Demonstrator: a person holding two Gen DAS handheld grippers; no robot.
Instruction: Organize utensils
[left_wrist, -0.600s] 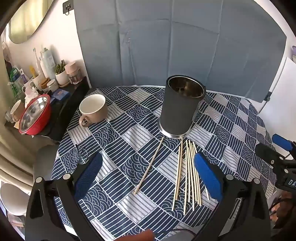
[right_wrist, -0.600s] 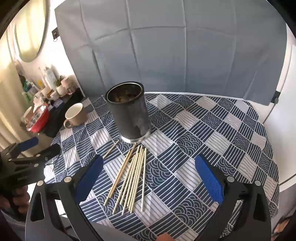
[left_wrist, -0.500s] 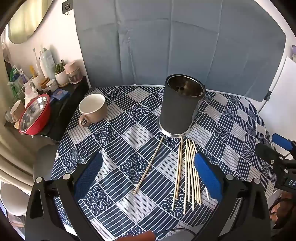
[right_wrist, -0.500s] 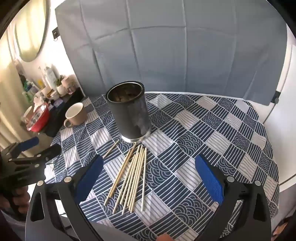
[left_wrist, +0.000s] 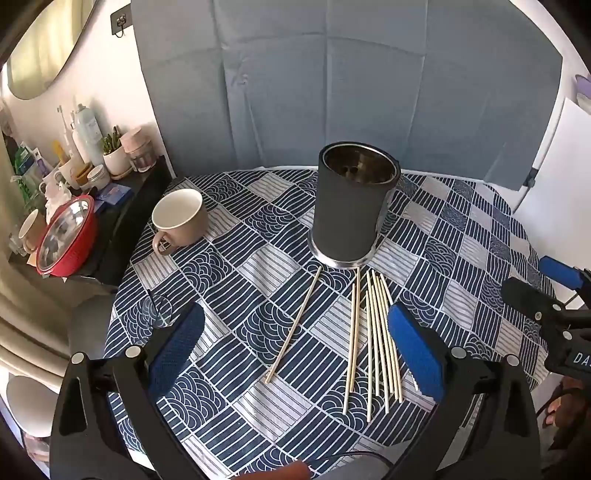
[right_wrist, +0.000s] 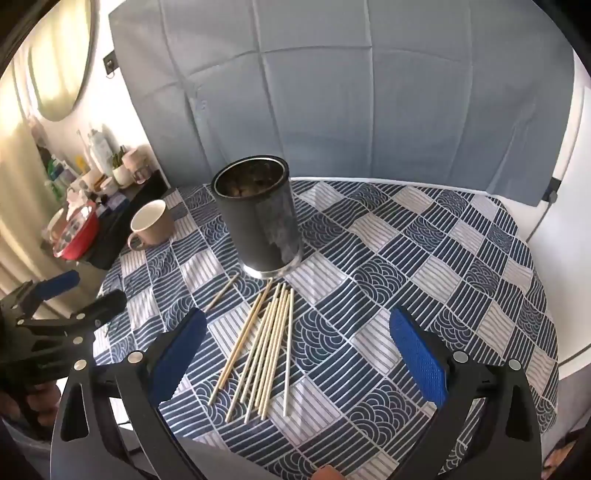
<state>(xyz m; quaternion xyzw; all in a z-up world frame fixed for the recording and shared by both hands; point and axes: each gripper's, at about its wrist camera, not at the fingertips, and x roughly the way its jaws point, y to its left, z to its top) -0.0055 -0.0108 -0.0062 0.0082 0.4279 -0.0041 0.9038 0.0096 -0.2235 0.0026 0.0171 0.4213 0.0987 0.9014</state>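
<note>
A dark cylindrical utensil holder (left_wrist: 352, 206) (right_wrist: 258, 221) stands upright on the round table with the blue patterned cloth (left_wrist: 258, 266) (right_wrist: 406, 266). Several pale wooden chopsticks (left_wrist: 376, 339) (right_wrist: 264, 343) lie side by side in front of it. One single chopstick (left_wrist: 293, 325) (right_wrist: 221, 292) lies apart to their left. My left gripper (left_wrist: 295, 354) hovers open above the near table edge, the single chopstick showing between its blue pads. My right gripper (right_wrist: 297, 354) also hangs open, the chopstick group showing between its pads. Neither holds anything.
A beige mug (left_wrist: 179, 219) (right_wrist: 151, 223) sits at the table's left. A side shelf holds a red bowl (left_wrist: 64, 236), bottles and jars. A grey backdrop hangs behind the table. Each view shows the other gripper at its edge: right gripper (left_wrist: 554, 295), left gripper (right_wrist: 66, 299).
</note>
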